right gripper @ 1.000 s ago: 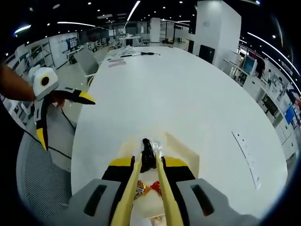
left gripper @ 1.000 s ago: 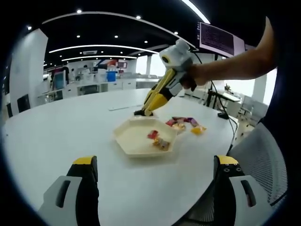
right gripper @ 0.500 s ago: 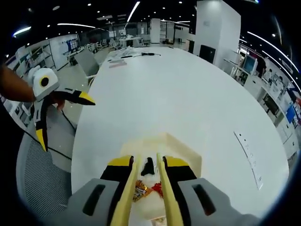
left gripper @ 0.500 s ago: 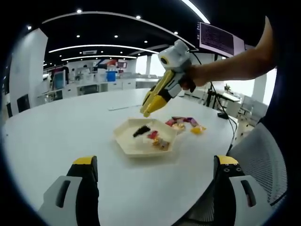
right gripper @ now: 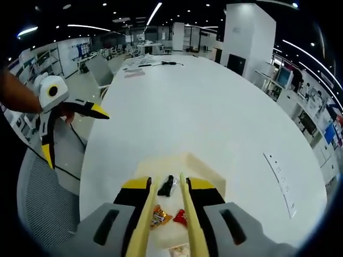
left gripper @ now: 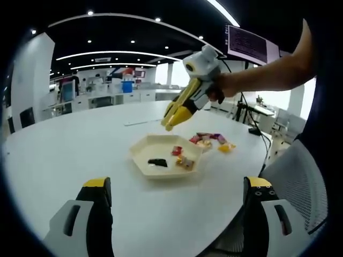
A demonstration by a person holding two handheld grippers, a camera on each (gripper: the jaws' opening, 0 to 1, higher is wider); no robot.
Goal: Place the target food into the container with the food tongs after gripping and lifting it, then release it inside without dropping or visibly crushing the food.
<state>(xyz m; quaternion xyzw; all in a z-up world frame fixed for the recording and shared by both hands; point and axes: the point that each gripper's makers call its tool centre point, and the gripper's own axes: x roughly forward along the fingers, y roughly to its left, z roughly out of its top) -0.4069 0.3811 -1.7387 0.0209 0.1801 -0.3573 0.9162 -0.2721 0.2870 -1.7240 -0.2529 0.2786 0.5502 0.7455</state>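
Observation:
A cream hexagonal tray (left gripper: 142,151) lies on the white table. Inside it are a black wrapped candy (left gripper: 157,162), a red one (left gripper: 176,151) and a gold one (left gripper: 185,163). My right gripper (left gripper: 172,122) hangs above the tray's far side, a person's hand on it. In the right gripper view my right gripper (right gripper: 168,188) is shut on yellow food tongs (right gripper: 145,215), whose arms stand apart with nothing between them. The black candy (right gripper: 166,186) lies free on the tray (right gripper: 210,167) below the tips. My left gripper (left gripper: 177,183) is open and holds nothing, well short of the tray.
Several loose wrapped candies (left gripper: 210,140) lie on the table just right of the tray. The table edge (left gripper: 252,176) curves past on the right, with a mesh chair (left gripper: 300,176) beyond. My left gripper (right gripper: 69,131) shows at the left, off the table's side.
The tongs held the black candy over the tray, then spread apart. The candy dropped and now lies on the tray floor. My right gripper rose slightly; the left stayed still.

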